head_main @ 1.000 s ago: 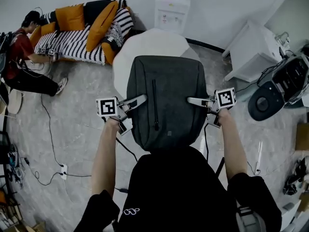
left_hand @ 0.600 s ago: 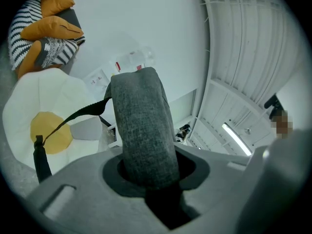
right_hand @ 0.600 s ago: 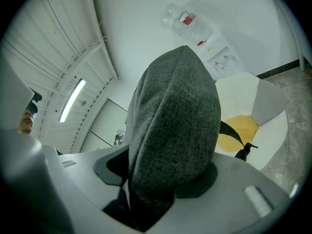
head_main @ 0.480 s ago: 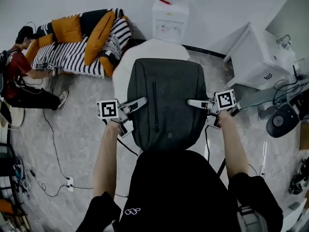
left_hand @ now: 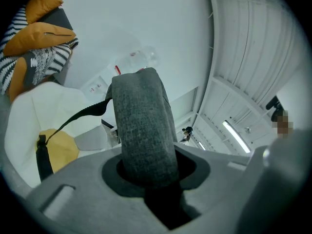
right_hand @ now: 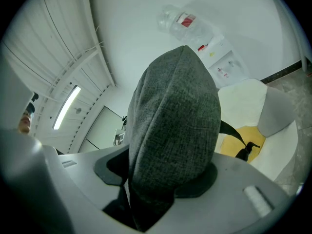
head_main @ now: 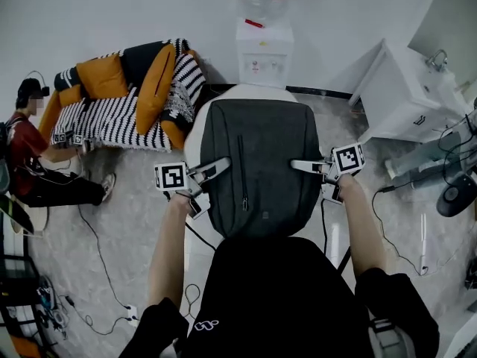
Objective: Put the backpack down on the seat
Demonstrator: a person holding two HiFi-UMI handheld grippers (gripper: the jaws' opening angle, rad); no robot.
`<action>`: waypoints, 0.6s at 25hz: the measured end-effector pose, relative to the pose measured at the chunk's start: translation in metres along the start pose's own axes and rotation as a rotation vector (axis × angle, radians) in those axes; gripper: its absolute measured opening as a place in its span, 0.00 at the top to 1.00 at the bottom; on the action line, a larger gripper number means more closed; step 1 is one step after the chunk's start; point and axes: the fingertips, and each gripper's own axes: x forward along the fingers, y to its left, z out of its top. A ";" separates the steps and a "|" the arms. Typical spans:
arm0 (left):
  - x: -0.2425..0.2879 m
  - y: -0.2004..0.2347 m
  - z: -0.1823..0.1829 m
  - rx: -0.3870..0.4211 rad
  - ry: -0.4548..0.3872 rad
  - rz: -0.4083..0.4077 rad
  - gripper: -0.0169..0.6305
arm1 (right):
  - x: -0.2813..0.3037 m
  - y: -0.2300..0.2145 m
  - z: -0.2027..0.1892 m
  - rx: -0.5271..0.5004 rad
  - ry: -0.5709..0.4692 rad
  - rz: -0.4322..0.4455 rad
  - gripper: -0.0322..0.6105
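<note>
A dark grey backpack hangs in the air in front of me, carried from both sides. My left gripper is shut on its left side and my right gripper on its right side. In the left gripper view a thick roll of grey fabric fills the jaws, with a black strap trailing off it. The right gripper view shows the same grey fabric clamped. Under and beyond the backpack stands the white seat, with a yellow cushion in its shell.
A water dispenser stands against the wall behind the seat. A striped sofa with orange cushions lies at the left, with a person sitting on the floor beside it. A white cabinet is at the right; cables cross the floor.
Both grippers have carried the backpack forward towards the white seat and the water dispenser. The backpack now covers most of the seat in the head view. The grip looks the same.
</note>
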 end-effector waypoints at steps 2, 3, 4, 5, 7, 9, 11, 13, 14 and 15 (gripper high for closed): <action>-0.009 0.008 0.007 -0.021 0.009 0.003 0.77 | 0.009 -0.012 0.002 -0.013 0.002 -0.049 0.57; -0.014 0.016 0.012 -0.022 0.015 0.021 0.77 | 0.012 -0.018 0.004 -0.017 0.002 -0.076 0.57; -0.017 0.022 0.018 -0.023 0.021 0.034 0.77 | 0.015 -0.021 0.008 -0.016 -0.001 -0.092 0.57; -0.017 0.026 0.024 -0.024 0.025 0.030 0.77 | 0.019 -0.021 0.012 -0.010 -0.008 -0.095 0.57; -0.014 0.028 0.031 -0.031 0.034 -0.005 0.77 | 0.028 -0.014 0.016 0.014 -0.026 -0.059 0.57; -0.012 0.036 0.034 -0.020 0.056 -0.004 0.77 | 0.030 -0.013 0.017 0.035 -0.040 -0.047 0.57; -0.010 0.040 0.037 -0.018 0.073 -0.007 0.77 | 0.030 -0.014 0.019 0.038 -0.048 -0.050 0.57; -0.011 0.048 0.039 -0.002 0.087 0.008 0.77 | 0.031 -0.017 0.019 0.039 -0.049 -0.069 0.57; -0.012 0.053 0.041 0.002 0.091 0.016 0.77 | 0.030 -0.021 0.020 0.038 -0.048 -0.089 0.57; -0.011 0.056 0.042 0.002 0.092 0.016 0.77 | 0.027 -0.027 0.021 0.040 -0.045 -0.117 0.57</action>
